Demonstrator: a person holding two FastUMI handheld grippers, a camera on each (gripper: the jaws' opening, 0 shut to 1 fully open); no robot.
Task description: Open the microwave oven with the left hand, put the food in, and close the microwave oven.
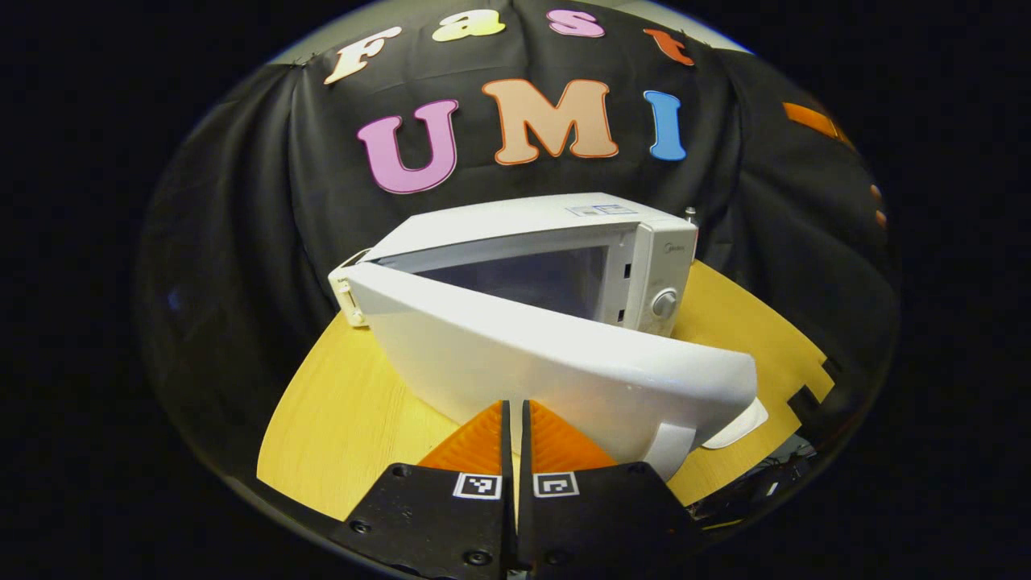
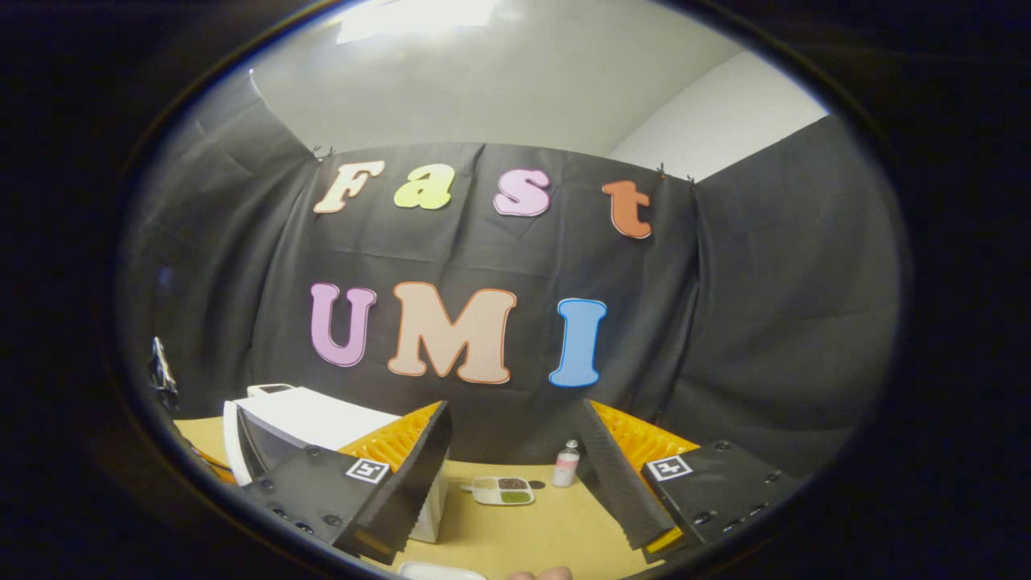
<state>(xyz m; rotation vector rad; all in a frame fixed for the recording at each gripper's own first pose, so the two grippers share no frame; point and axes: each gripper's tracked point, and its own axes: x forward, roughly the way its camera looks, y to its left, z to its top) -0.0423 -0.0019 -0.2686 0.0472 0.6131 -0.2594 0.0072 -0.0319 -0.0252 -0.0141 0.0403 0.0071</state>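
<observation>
The microwave oven point(image 1: 564, 242) stands on the wooden table point(image 1: 346, 419) against the black cloth wall, and in the left gripper view its door point(image 1: 556, 370) is swung partway out on the hinge at the left, the dark cavity showing behind it and the dial point(image 1: 664, 303) at the right. The left gripper point(image 1: 515, 415) sits just before the lower edge of that door with its fingers drawn close, a thin gap between them and nothing clamped; whether the tips touch the door I cannot tell. By my reading the opening step is in hand, the door not yet wide enough for loading.

In the right gripper view the oven point(image 2: 298, 423) shows at the far left, then the right gripper point(image 2: 515, 491) with its fingers spread wide and empty, and between them, farther along the table, a small divided food tray point(image 2: 503, 490) with a little bottle point(image 2: 567, 465) just beside it to the right.

Next, I judge, the door should be swung fully clear, then the right gripper should reach down to the tray's rim and keep it level
</observation>
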